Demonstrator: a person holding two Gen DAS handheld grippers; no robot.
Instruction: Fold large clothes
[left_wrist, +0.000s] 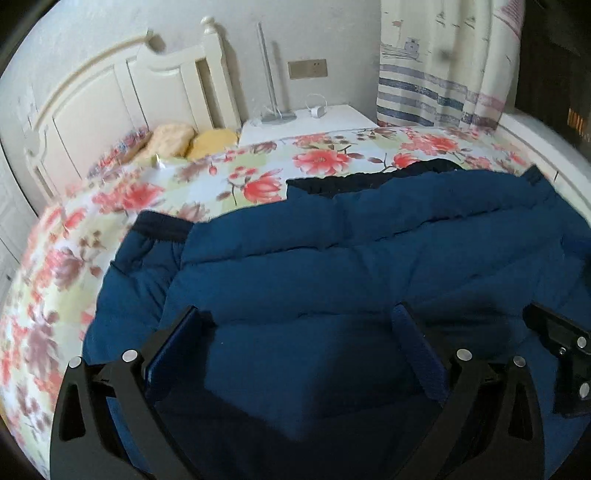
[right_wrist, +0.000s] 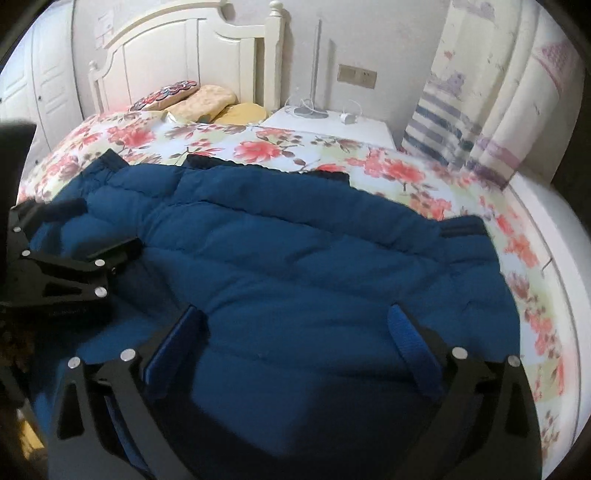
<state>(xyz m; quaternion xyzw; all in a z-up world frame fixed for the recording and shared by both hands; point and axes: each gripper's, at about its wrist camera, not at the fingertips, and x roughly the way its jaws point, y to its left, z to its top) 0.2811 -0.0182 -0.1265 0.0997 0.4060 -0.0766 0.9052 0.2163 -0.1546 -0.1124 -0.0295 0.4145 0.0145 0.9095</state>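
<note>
A blue quilted jacket (left_wrist: 332, 266) lies spread across the bed (left_wrist: 166, 184), on a floral bedspread, with its darker ribbed edges (right_wrist: 210, 160) towards the headboard (right_wrist: 192, 48). The left tool (left_wrist: 299, 332) hangs above the padded fabric with its jaws spread wide and nothing between them; its blue pads (left_wrist: 173, 350) stand clear of the cloth. The right tool (right_wrist: 295, 328) is likewise released, jaws wide apart over the jacket and gripping nothing. In the right wrist view the left tool shows at the left edge, partly cut off by the frame; in the left wrist view only a corner of the right tool (left_wrist: 565, 354) is seen at the right edge. The near part of the jacket is hidden under both tools' black frames and lost in shadow, so its lower edge cannot be made out. Pillows (right_wrist: 207, 101) sit by the headboard, blurred in the left view. A white bedside cabinet (right_wrist: 332, 125) carries a lamp base and a small white item with a cable, too small to tell. A striped curtain (left_wrist: 443, 66) hangs beside it, its top cut off.
</note>
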